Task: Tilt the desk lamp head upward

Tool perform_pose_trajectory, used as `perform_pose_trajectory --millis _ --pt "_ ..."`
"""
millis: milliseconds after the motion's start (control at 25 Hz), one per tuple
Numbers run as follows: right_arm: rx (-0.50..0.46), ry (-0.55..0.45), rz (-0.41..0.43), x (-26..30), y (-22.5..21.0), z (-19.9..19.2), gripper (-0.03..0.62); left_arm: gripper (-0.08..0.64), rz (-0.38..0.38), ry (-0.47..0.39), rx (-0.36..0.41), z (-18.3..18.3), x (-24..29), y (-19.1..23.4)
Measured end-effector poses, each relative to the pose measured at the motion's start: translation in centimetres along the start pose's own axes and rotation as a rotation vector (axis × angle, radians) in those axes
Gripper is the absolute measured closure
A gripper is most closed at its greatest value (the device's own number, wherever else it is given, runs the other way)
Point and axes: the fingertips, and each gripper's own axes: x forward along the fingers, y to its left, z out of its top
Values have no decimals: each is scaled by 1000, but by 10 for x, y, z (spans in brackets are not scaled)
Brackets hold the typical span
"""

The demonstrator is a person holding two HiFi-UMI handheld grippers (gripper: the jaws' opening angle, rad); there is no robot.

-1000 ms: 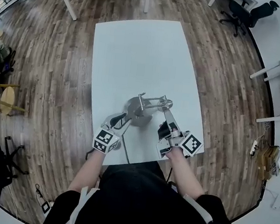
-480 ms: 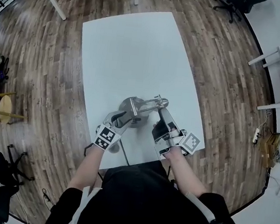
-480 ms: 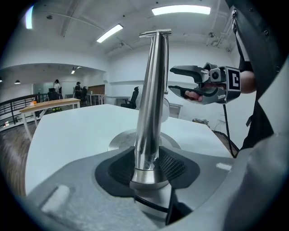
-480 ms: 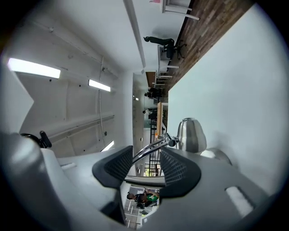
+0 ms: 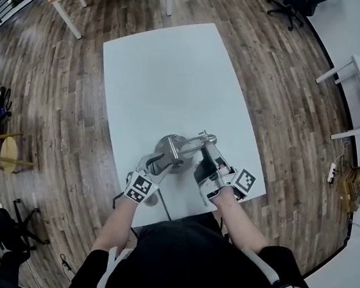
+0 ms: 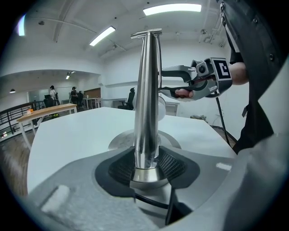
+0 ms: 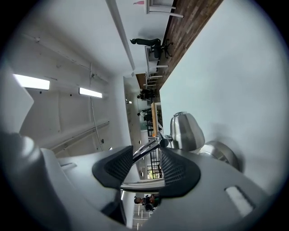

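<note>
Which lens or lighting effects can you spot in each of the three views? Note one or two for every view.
Head view: fisheye bows the edges of the white table and the floorboards; light is even. Left gripper view: dark rounded corners, a blown-out ceiling light, bright streaks on the lamp post. Right gripper view: the scene is rolled sideways, with ceiling strips glaring at left.

Your table is a white rectangle standing on a wood-plank floor. One thing sits directly on it: the round metal lamp base, flat on the top. Most of the tabletop stretches beyond the base, away from you, with only a short strip on your side of it. A thin dark cord runs from the base side across that strip to the table's near edge.
</note>
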Motion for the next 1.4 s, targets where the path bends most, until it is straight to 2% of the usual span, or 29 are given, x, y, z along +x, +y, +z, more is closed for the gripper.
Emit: perform_pose_trajectory --millis 200,600,1040,1400 --pt "17 -24 -11 5 -1 3 419 387 -3 -4 -1 0 2 1" --pt "-129 -36 -2 6 26 10 437 387 -5 3 -1 -2 2 2" --pt "-512 -9 99 7 98 18 483 387 -4 19 2 -2 4 4" --pt "-680 14 159 9 136 7 505 388 5 23 -1 -1 5 4"
